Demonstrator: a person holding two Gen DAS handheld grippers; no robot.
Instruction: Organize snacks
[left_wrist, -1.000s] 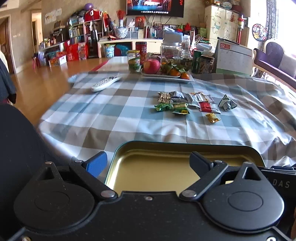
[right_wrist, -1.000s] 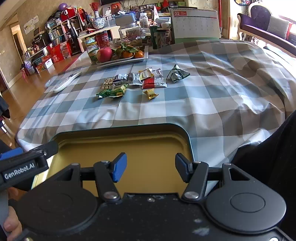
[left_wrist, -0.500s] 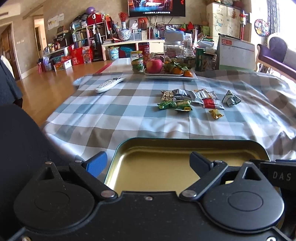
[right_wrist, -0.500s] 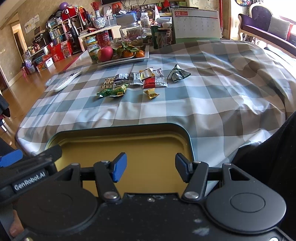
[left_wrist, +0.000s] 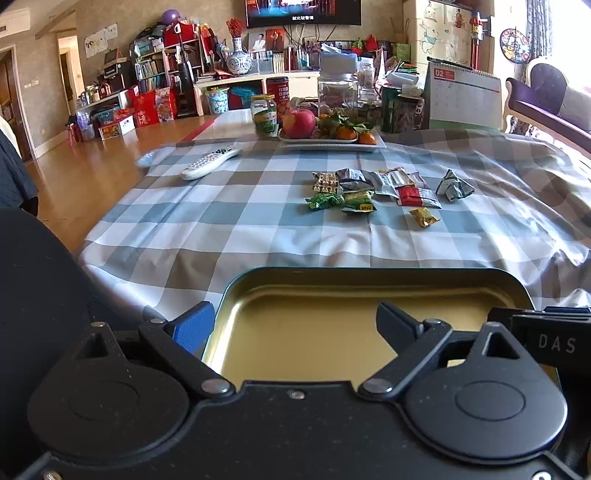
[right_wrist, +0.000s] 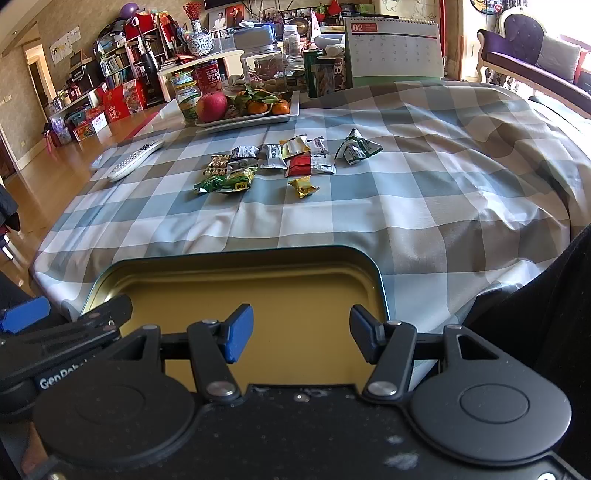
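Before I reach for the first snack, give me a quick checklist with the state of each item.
1. Right tool open, nothing between its fingers: ok.
2. Left tool open, holding nothing: ok.
3. Gold tin in front of both tools, no snacks inside: ok.
4. Snack packets lie in a loose cluster on the checked cloth, outside the tin: ok to pick.
5. Yellow packet sits apart, nearest the tin: ok.
6. Whether either tool reaches the packets from here: cannot tell.

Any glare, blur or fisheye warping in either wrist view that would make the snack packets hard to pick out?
Left wrist: sharp, snack packets evenly lit, window blown out at right, edges bowed. Right wrist: sharp, sun patches on the tablecloth, packets clear, gold tin half shaded, calendar curved by the lens.
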